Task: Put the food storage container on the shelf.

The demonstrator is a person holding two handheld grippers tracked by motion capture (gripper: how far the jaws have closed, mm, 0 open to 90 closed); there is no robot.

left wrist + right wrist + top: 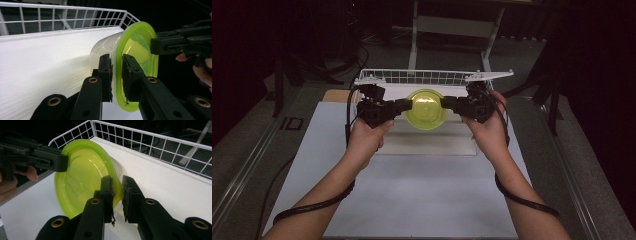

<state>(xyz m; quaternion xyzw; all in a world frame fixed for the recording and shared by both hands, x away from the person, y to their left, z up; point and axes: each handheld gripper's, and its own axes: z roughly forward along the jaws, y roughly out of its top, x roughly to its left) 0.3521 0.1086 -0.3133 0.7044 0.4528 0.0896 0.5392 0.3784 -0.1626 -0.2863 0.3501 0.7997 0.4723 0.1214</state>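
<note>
A round clear container point(425, 117) with a lime-green lid point(426, 102) hangs in the air, tipped on its side, in front of the white wire basket point(422, 76). My left gripper point(409, 105) is shut on the lid's rim from the left, and my right gripper point(443, 103) is shut on the rim from the right. In the left gripper view my jaws point(116, 75) pinch the green rim point(140, 45), with the clear body point(100, 48) behind and the right gripper point(155, 46) on the far edge. In the right gripper view my jaws point(117, 192) clamp the lid point(82, 177); the left gripper point(63, 162) bites the opposite edge.
The wire basket point(150, 142) has a white floor and low mesh walls point(62, 17). A flat pale tray point(432, 142) lies under the hands on the white table mat point(412, 200). Dark floor and stand legs lie beyond the table.
</note>
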